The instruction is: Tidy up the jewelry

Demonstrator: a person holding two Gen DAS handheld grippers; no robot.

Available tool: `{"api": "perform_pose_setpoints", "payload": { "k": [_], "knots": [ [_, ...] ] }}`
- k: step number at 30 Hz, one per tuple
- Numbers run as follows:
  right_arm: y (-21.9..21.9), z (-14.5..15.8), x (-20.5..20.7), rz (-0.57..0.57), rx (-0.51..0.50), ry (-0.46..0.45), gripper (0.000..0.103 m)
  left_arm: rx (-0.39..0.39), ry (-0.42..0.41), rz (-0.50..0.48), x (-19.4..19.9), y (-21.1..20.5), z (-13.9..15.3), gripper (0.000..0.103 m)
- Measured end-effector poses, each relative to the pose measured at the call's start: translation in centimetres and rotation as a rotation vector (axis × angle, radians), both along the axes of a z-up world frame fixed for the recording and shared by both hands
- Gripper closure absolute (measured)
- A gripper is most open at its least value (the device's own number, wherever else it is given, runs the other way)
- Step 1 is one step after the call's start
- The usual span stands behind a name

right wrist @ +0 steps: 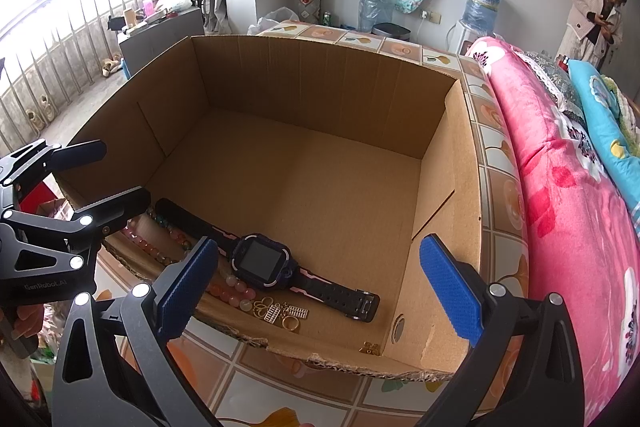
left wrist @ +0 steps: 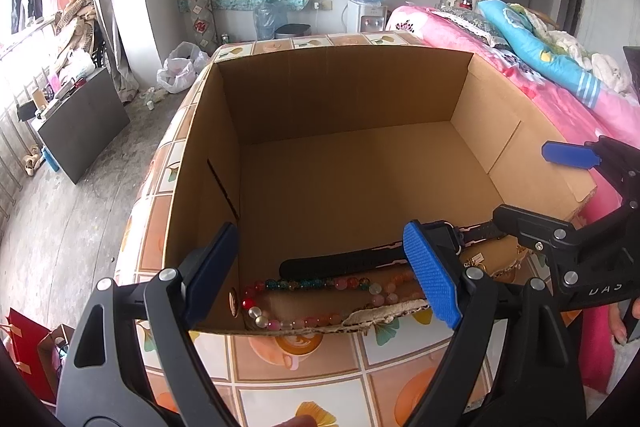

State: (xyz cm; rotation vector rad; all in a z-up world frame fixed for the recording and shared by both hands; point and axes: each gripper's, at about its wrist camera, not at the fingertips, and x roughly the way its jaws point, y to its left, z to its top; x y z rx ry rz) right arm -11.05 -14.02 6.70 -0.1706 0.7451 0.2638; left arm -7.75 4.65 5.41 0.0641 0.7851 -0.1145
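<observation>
A big open cardboard box [right wrist: 320, 155] sits on the tiled table [right wrist: 304, 383], and all the jewelry lies along its near wall. Both grippers hover above that edge, jaws wide and empty. The watch [right wrist: 264, 261] lies between the right gripper's [right wrist: 320, 287] fingers, below them. The bead string [left wrist: 304, 285] lies under the left gripper [left wrist: 320, 279]. Gold pieces [right wrist: 280, 313] sit just nearer than the watch.
</observation>
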Motion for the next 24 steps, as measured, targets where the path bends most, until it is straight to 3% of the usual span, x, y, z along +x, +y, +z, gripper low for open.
{"api": "perform_pose_setpoints", "payload": {
  "k": [24],
  "knots": [
    [0.12, 0.13, 0.55, -0.004, 0.004, 0.008, 0.005, 0.0, -0.002, -0.005, 0.06, -0.04, 0.27, 0.022]
  ]
}}
